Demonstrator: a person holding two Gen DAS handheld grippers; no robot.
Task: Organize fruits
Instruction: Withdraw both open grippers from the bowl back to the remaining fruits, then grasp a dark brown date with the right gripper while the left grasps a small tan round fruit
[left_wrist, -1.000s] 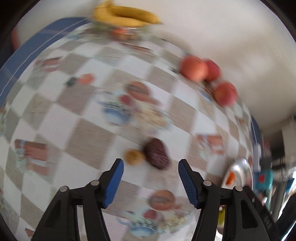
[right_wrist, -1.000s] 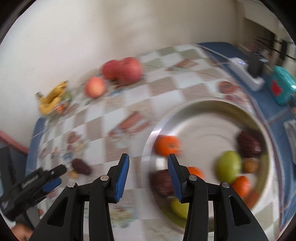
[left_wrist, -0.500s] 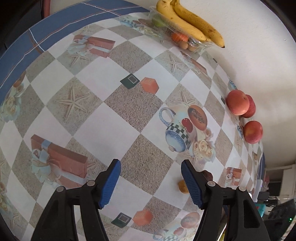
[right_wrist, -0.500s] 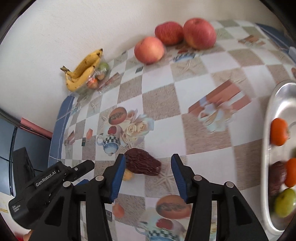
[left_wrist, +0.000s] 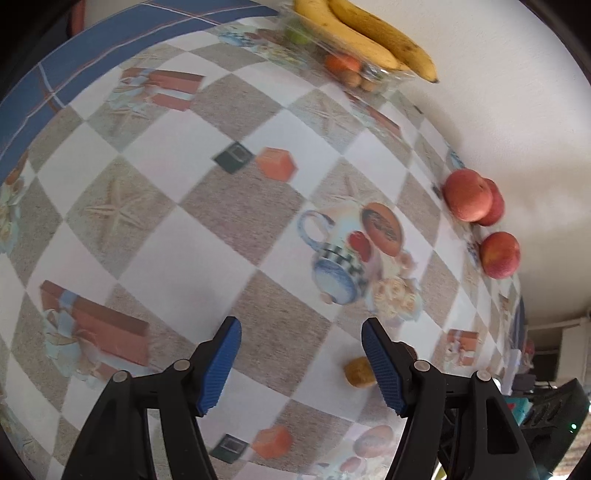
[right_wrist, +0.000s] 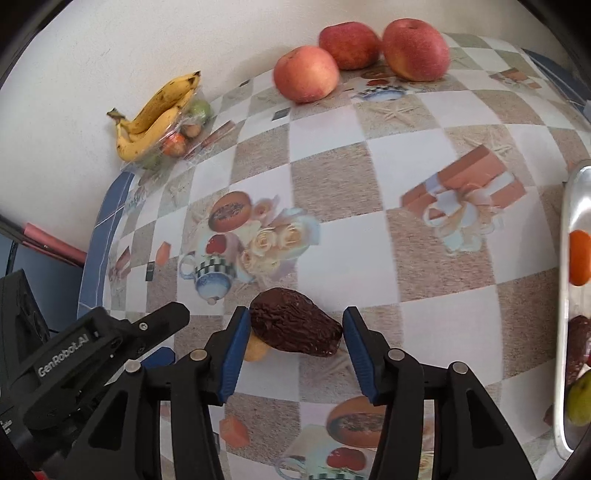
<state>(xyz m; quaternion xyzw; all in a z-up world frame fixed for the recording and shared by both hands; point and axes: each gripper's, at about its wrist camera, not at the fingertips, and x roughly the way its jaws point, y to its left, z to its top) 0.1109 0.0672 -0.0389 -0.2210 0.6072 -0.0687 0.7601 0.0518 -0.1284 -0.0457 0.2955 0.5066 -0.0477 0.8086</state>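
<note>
The right gripper (right_wrist: 293, 341) was held spread wide, its blue pads either side of a dark wrinkled fruit (right_wrist: 295, 326) that lay on the counter (right_wrist: 369, 192). The left-hand pad appeared to touch or nearly touch the fruit's rounded end, while a clear gap was left between the other pad and its tapered end; nothing was clamped. A small yellowish fruit (right_wrist: 255, 349) was seen just behind the dark one, partly hidden by the left-hand pad.

The left gripper (left_wrist: 301, 363) was also held wide apart and empty, low over the patterned cloth, tilted down towards the counter. The small yellowish fruit lay just inside its right-hand finger, on the cloth, and contact with it could not be judged. The body of the left gripper was visible at the lower left of the right wrist view, close beside the right gripper.

Three red apples (right_wrist: 306, 77) stood near the wall, and a bunch of bananas (right_wrist: 155, 114) rested on a clear packet of small fruits further along. The rim of a metal bowl (right_wrist: 565, 258) holding mixed fruits was seen at the right edge.
</note>
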